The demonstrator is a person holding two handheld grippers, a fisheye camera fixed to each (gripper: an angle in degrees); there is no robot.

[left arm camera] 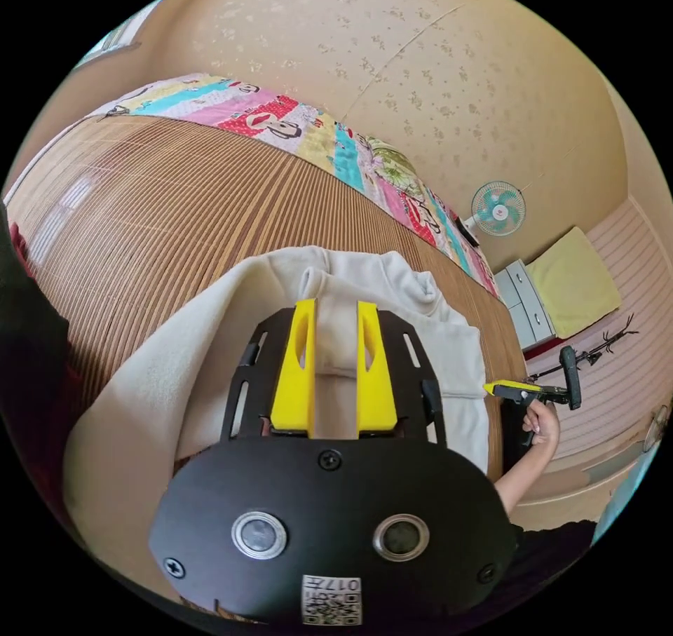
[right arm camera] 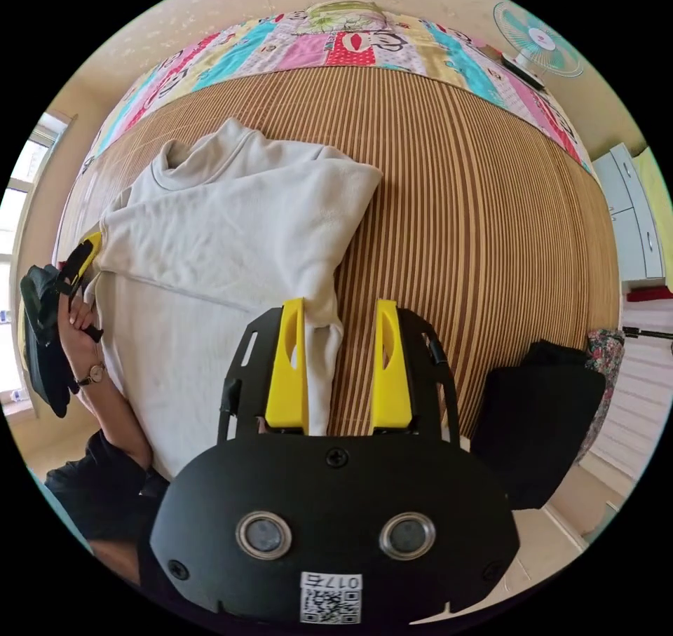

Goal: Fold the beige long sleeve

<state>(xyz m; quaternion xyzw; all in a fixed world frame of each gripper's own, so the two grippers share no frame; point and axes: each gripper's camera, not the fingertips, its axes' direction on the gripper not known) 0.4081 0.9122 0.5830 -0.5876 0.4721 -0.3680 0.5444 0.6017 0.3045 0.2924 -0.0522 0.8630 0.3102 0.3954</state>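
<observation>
A beige long sleeve (right arm camera: 224,243) lies flat on a striped bamboo mat (right arm camera: 477,208) covering a bed, its collar toward the patterned quilt (right arm camera: 336,40) along the far edge and its hem toward the person, so its long axis runs from near edge to far edge. One sleeve is folded across the chest. In the right gripper view, a wide stretch of bare mat lies open beside the shirt, with a dark folded cloth (right arm camera: 536,425) at the near corner. The right gripper (right arm camera: 340,362) has its yellow jaws parted; shirt fabric sits against the inside of one jaw only, not pinched. The left gripper (left arm camera: 335,366) hovers over the shirt (left arm camera: 392,313) with jaws apart, fabric showing between them, held by neither. A hand (left arm camera: 541,422) holds the right gripper at the shirt's side edge.
</observation>
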